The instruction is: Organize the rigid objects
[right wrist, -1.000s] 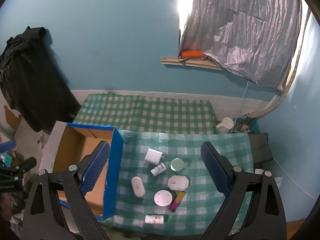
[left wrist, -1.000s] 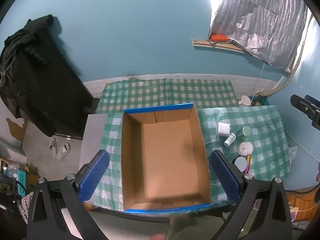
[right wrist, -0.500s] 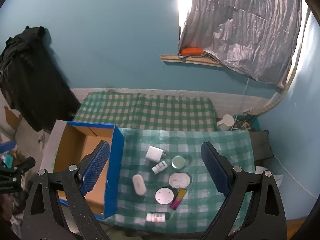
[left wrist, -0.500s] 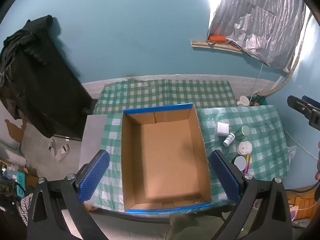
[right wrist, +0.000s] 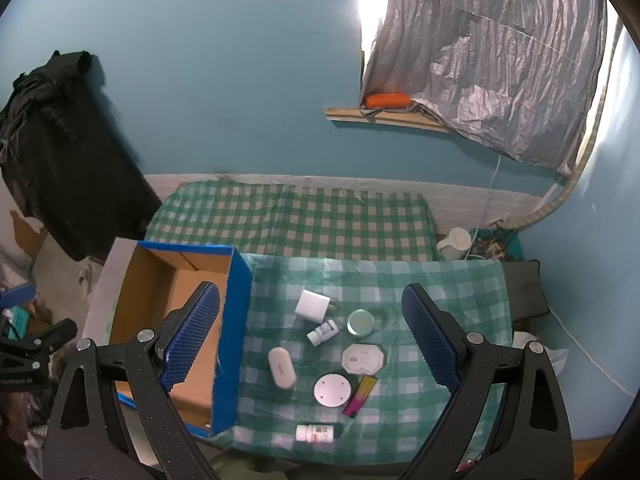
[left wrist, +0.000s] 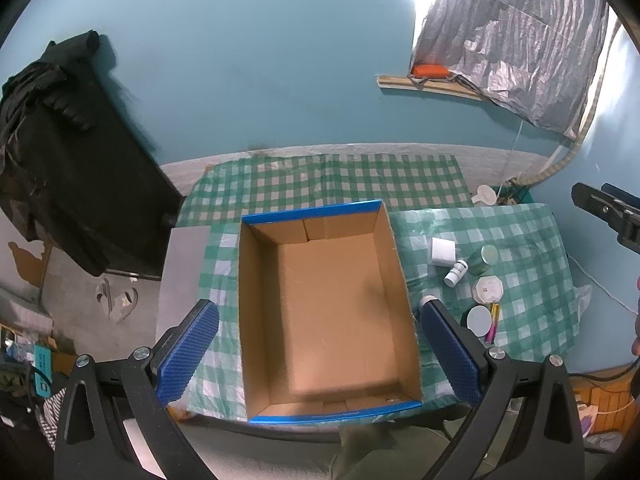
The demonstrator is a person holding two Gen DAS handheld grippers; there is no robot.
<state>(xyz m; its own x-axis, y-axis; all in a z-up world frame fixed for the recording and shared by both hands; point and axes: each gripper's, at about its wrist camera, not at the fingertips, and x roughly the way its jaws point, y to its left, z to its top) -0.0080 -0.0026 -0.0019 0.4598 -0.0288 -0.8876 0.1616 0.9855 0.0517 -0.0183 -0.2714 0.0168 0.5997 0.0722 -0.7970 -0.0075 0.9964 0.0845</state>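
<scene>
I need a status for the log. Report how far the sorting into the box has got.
Done: nothing yet; the cardboard box shows only bare floor. In hand: nothing; the left gripper and right gripper are both open, above the table. Left: everything on the checked cloth, the white charger, small white bottle, green jar, octagonal box, white oval case, round white disc, pink-yellow stick and pill bottle.

box (right wrist: pixel 176 320) sits on the table's (right wrist: pixel 440 288) left half, the small items grouped to its right. charger (right wrist: pixel 313 305) at the back, jar (right wrist: pixel 361 323) right of it, bottle (right wrist: pixel 322 332) between and just in front. case (right wrist: pixel 282 368) lies nearest the box, disc (right wrist: pixel 330 390) right of it, second bottle (right wrist: pixel 315 433) at the front edge.
</scene>
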